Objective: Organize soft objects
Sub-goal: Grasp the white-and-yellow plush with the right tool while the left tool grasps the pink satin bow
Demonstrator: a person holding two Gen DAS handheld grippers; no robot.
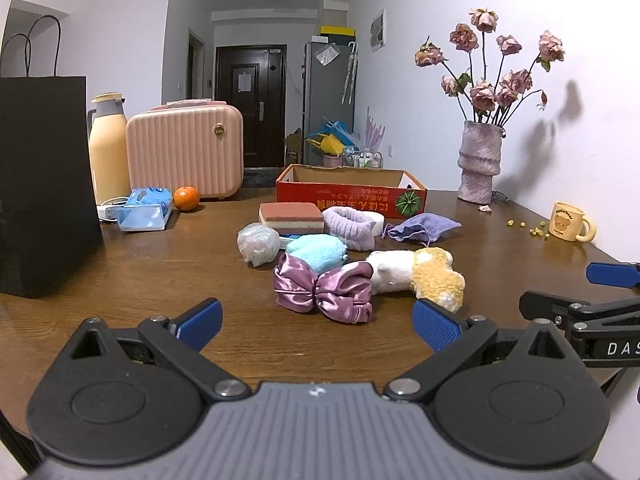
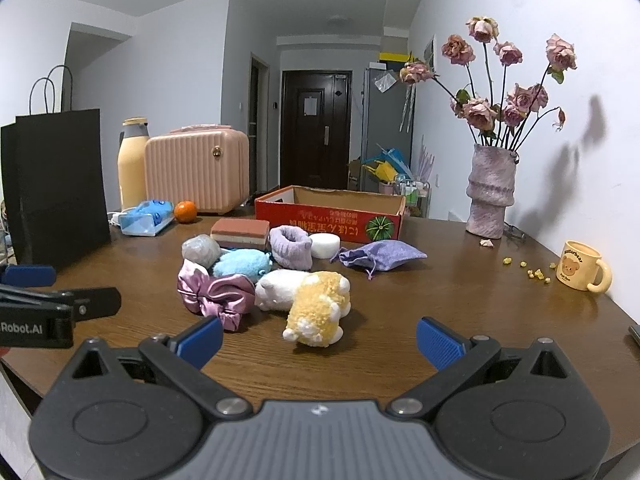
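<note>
- On the brown wood-grain table (image 1: 160, 272), my left gripper (image 1: 318, 326) hangs with its ribbed blue pads spread wide and nothing between them; my right gripper (image 2: 320, 338) is just as wide apart and empty.
- Just ahead of my left gripper lies a glossy purple satin bow scrunchie (image 1: 322, 288), gathered into soft folds.
- Touching it on the right is a fuzzy plush toy (image 2: 306, 294), white at one end and curly yellow at the other, lying on its side.
- Behind these sit a fluffy light-blue ball (image 1: 318, 250), a crinkled clear plastic bundle (image 1: 258, 244), a layered rectangular sponge (image 1: 291, 218) with a rust-red top, a ribbed lilac knit band (image 1: 349, 226), a white round puck (image 2: 324, 245) and a flat lilac drawstring pouch (image 2: 380, 256).
- A red cardboard box (image 1: 352, 194) with a pumpkin printed on it stands open behind the pile; I cannot see its floor over the near wall.
- Farther left are a ridged pink case (image 1: 186, 152), an orange (image 1: 186, 199) and a black paper bag (image 1: 44, 184), cut off at the frame edge.
- By the wall stand a rough mauve vase (image 2: 490, 196) of dried roses and a yellow bear mug (image 2: 582, 266).
</note>
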